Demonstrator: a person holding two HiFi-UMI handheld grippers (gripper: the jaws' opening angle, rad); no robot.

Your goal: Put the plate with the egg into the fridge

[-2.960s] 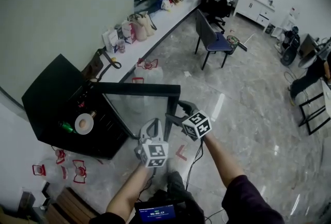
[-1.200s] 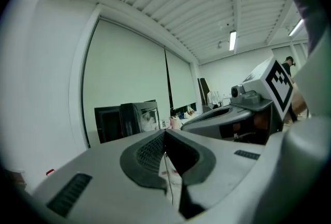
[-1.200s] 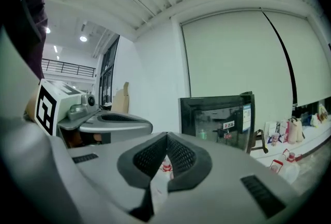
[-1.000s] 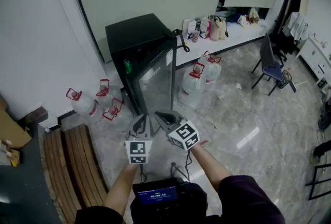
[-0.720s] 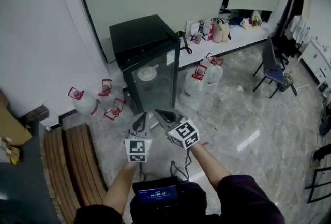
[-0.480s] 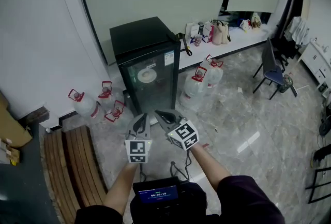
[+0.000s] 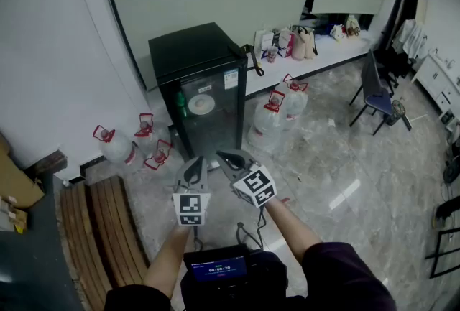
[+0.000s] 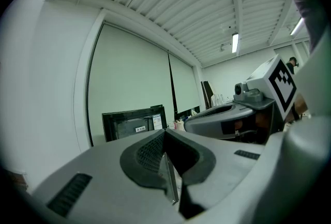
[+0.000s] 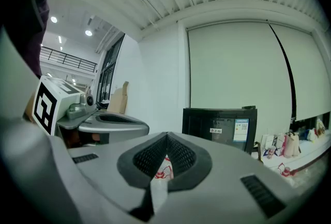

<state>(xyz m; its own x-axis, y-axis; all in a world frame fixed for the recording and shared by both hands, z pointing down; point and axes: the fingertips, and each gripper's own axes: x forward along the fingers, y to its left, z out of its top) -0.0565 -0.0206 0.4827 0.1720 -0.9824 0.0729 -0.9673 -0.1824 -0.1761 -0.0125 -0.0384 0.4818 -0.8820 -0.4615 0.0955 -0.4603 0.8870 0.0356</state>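
A black fridge (image 7: 198,80) with a glass door stands against the wall, door closed. Through the glass shows a white plate (image 7: 200,104) on a shelf; the egg on it is too small to make out. My left gripper (image 7: 195,161) and right gripper (image 7: 224,156) are held side by side in front of me, well short of the fridge, both shut with nothing between the jaws. The left gripper view has the fridge (image 8: 132,122) beyond the left gripper (image 8: 164,137). In the right gripper view, the fridge (image 9: 220,127) stands beyond the right gripper (image 9: 166,140).
Water jugs with red handles stand on the floor left (image 7: 108,143) and right (image 7: 277,112) of the fridge. A green bottle (image 7: 182,103) is inside it. A wooden bench (image 7: 93,230) lies at lower left. A white counter with bags (image 7: 302,40) and a chair (image 7: 377,87) are to the right.
The fridge door, wide open three seconds ago and ajar one second ago, has swung shut. I stand farther from the fridge than before. Both grippers stayed shut and nearly still.
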